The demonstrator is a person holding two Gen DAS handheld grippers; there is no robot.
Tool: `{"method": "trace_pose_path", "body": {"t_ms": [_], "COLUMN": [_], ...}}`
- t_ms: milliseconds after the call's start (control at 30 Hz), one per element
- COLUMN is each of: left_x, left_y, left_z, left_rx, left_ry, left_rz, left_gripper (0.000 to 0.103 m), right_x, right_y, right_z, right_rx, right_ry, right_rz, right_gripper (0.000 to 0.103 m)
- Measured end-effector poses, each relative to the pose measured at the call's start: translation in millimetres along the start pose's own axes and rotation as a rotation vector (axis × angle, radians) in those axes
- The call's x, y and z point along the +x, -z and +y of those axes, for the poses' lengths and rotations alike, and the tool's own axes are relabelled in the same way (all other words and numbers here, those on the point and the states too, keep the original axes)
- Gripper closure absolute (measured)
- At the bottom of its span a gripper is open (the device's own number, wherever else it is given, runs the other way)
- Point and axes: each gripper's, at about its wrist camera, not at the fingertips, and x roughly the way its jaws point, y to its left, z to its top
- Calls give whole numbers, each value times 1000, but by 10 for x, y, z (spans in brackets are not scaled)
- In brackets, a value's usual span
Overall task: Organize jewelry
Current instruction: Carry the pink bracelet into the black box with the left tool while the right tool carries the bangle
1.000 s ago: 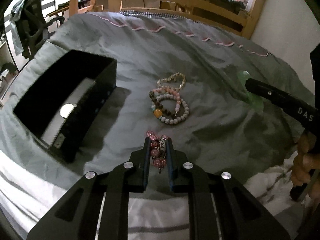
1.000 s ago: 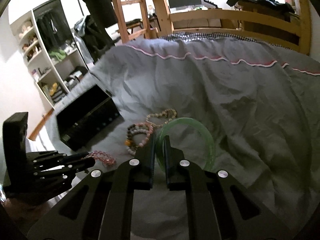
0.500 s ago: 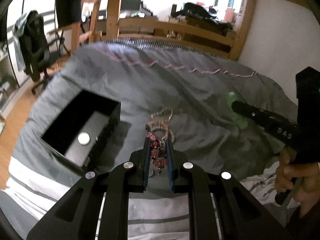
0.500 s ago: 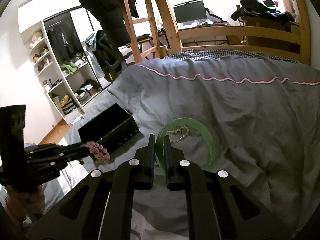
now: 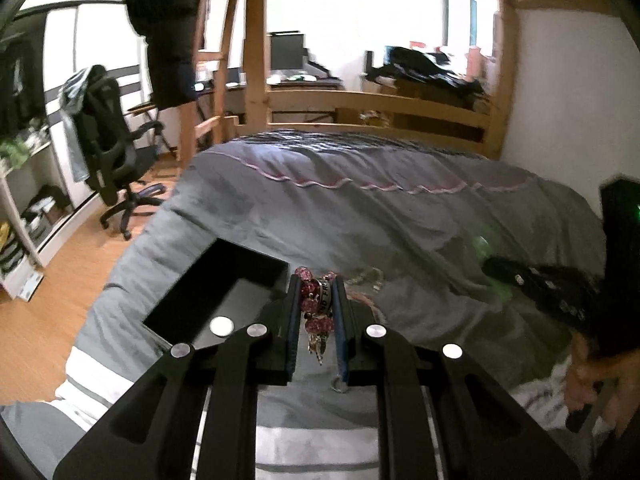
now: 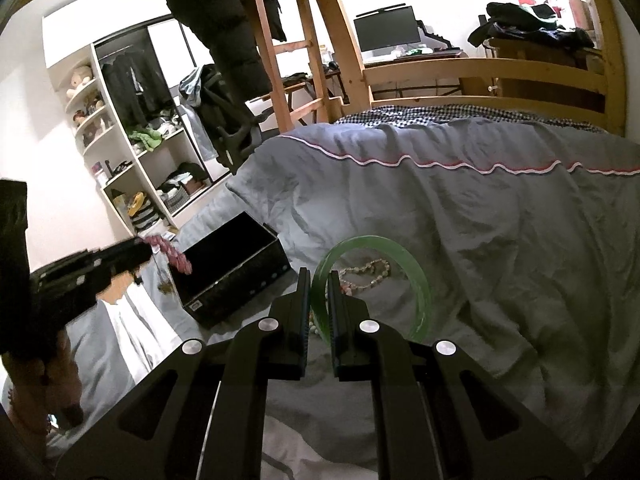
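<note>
Left tongs (image 5: 316, 300) clamp a pink beaded bracelet (image 5: 314, 312) above the bed (image 5: 380, 216), beside the open black box (image 5: 216, 292). Right tongs (image 6: 319, 292) clamp a green bangle (image 6: 416, 280), held over a pale bead strand (image 6: 370, 274) lying on the bed.

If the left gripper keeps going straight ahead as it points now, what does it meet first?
Probably the grey bedding, just right of the black box. The left gripper, shut on the pink bead bracelet, points past the box's near corner; depth is unclear.

Grippers: two, left gripper (image 5: 316, 300), right gripper (image 6: 319, 296)
Pink bead bracelet (image 5: 316, 308): one
Green bangle (image 6: 420, 280): one
Black box (image 6: 236, 272): one
Pale bead strand (image 6: 370, 274): one
</note>
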Motion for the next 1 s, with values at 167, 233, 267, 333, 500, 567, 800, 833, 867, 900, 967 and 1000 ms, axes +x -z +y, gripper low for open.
{"method": "trace_pose_path", "body": {"t_ms": [167, 233, 267, 333, 500, 567, 800, 833, 867, 900, 967, 1000], "left_x": [97, 159, 195, 275, 488, 588, 841, 870, 874, 882, 898, 902], "left_y": [-126, -149, -150, -136, -45, -7, 99, 111, 123, 134, 142, 142], "left_z": [248, 312, 343, 416, 568, 642, 785, 786, 783, 783, 783, 786], "left_rx": [-73, -96, -107, -128, -158, -178, -237, -237, -236, -236, -237, -239], "left_ry": [-75, -98, -104, -116, -136, -138, -127, -127, -131, -137, -133, -132], "left_rz": [-17, -16, -13, -3, 29, 45, 93, 99, 99, 99, 106, 107], "left_gripper": [89, 89, 89, 89, 89, 89, 88, 88, 88, 88, 88, 84], "right_x": [106, 152, 173, 226, 354, 446, 729, 766, 794, 827, 859, 872], "right_y": [49, 70, 82, 105, 191, 242, 417, 436, 448, 464, 482, 492], "right_z": [68, 101, 112, 138, 198, 218, 232, 228, 225, 223, 221, 224], "right_rx": [-11, -18, -22, -29, -42, -47, -54, -54, -53, -52, -51, -52], "right_ry": [-6, -9, -9, -10, -15, -18, -17, -17, -17, -14, -15, -14], "right_rz": [20, 30, 35, 50, 83, 105, 177, 185, 192, 200, 207, 211], "right_gripper": [94, 94, 94, 94, 94, 94, 94, 94, 94, 94, 94, 94]}}
